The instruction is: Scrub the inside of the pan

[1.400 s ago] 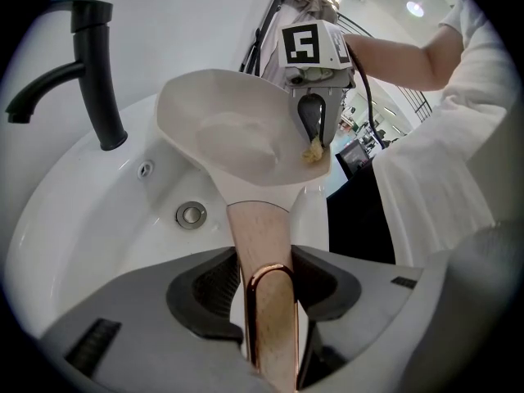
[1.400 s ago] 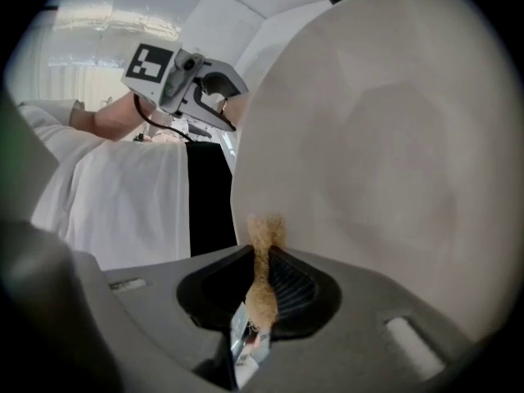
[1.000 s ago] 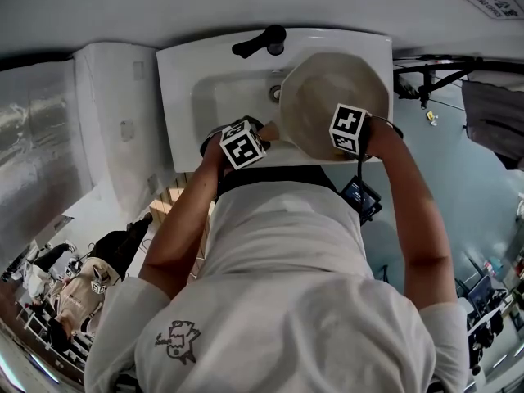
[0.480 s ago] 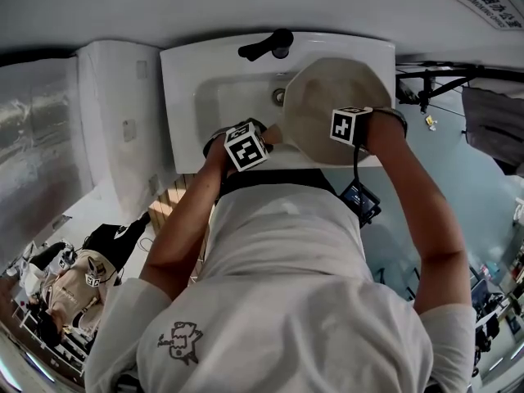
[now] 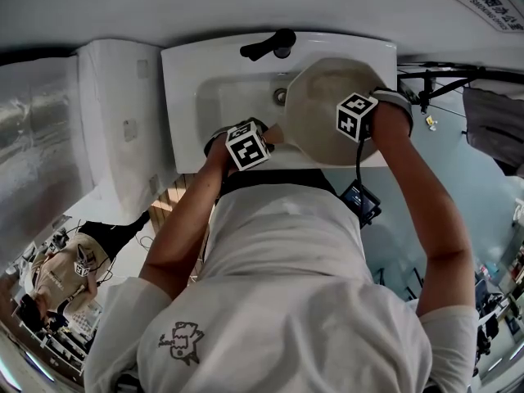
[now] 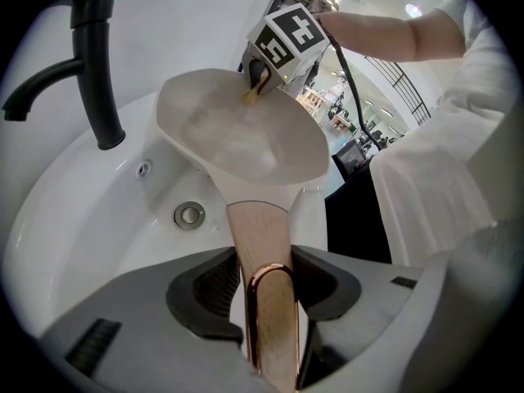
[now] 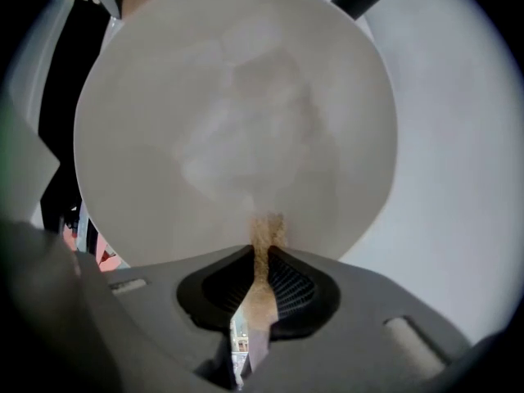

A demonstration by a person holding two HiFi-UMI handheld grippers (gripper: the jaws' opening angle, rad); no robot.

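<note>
Clamping the wooden, copper-tipped handle [image 6: 260, 236], the left gripper [image 6: 266, 281] is tilting the round, smooth cream pan [image 6: 237, 129] over the glossy white sink [image 6: 98, 211]. The right gripper [image 7: 260, 281] is pinching a thin, grainy tan scrub pad [image 7: 264, 244] against the pan's inside.

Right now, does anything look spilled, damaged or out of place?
Nothing stands out. The left gripper holds the pan by its handle over the sink, and the right gripper presses a tan scrubber inside it; no spill shows.

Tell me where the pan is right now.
In the head view the pan is over the right half of the sink, beside the black faucet, its handle clamped in the left gripper.
</note>
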